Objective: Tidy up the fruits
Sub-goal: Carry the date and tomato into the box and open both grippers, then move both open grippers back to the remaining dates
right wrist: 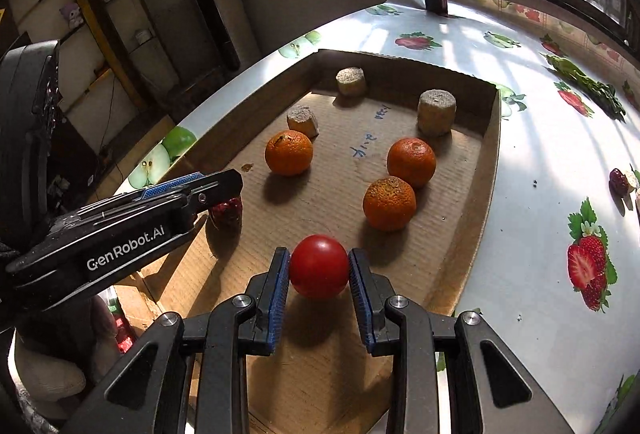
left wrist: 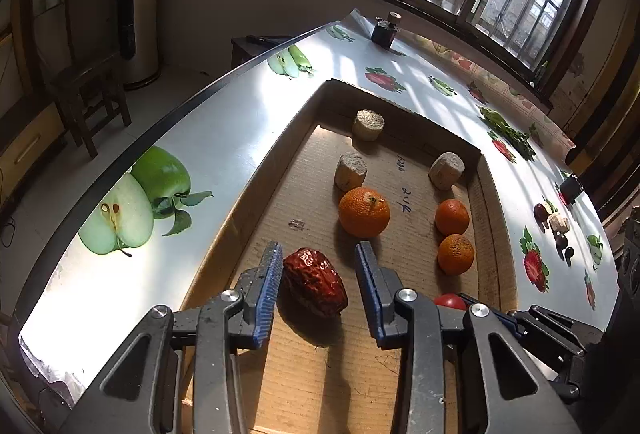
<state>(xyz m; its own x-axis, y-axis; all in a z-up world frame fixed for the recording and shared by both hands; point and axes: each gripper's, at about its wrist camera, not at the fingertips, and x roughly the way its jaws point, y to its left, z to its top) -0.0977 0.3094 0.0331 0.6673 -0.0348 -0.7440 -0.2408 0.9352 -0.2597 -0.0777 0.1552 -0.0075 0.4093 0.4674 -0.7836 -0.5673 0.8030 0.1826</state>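
Observation:
A shallow cardboard tray (left wrist: 256, 194) lies on a table with a fruit-print cloth. A wrinkled red date (left wrist: 316, 282) rests on the tray floor between the fingers of my left gripper (left wrist: 320, 258). The left pad is close against it and the right pad stands clear, so the gripper is open. My right gripper (right wrist: 319, 258) is shut on a round red tomato (right wrist: 319, 268) just above the tray floor. From the right wrist view, the left gripper (right wrist: 224, 190) reaches in from the left over the date (right wrist: 227, 212). Three oranges (right wrist: 289, 153) (right wrist: 411, 161) (right wrist: 389, 203) sit mid-tray.
Three beige cylinders (right wrist: 351, 81) (right wrist: 437, 111) (right wrist: 303, 120) stand at the tray's far end. Loose dates and small pieces (left wrist: 554, 224) lie on the cloth to the right. Green leaves (left wrist: 506, 130) and a small dark object (left wrist: 385, 28) lie farther off. A stool (left wrist: 90, 94) stands left of the table.

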